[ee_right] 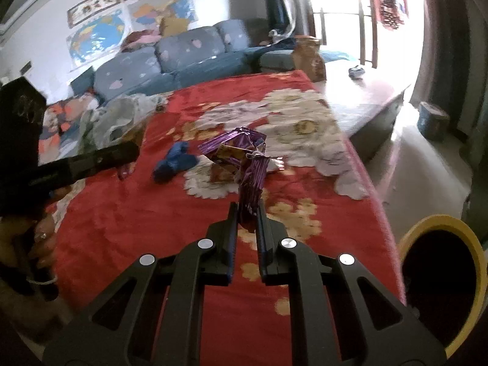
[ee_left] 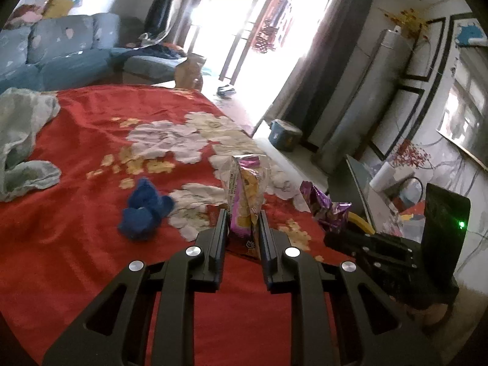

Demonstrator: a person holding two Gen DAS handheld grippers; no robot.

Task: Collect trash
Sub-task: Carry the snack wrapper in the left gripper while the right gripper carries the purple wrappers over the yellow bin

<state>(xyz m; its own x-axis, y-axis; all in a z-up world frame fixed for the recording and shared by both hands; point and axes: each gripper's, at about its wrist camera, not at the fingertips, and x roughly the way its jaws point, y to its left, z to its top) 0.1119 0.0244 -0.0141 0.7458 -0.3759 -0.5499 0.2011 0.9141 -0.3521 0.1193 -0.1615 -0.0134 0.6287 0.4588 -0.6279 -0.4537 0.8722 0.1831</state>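
Left gripper [ee_left: 243,218] pinched pink snack packet [ee_left: 244,196], lifted above red floral blanket [ee_left: 76,213]. Right gripper [ee_right: 246,212] clamped on purple foil wrapper [ee_right: 251,180]. Yellow-rimmed bin [ee_right: 443,277] near right. Best kept pinched firmly, carried over rim before release.

place: home living room | evidence: sofa [ee_right: 170,58], curtains [ee_left: 320,45], wall maps [ee_right: 97,36]

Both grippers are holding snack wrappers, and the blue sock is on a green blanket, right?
Not quite. The blue sock lies on a red flowered blanket, not a green one, as the left wrist view shows. Both grippers do hold wrappers: the left gripper a pink one, the right gripper a purple one.
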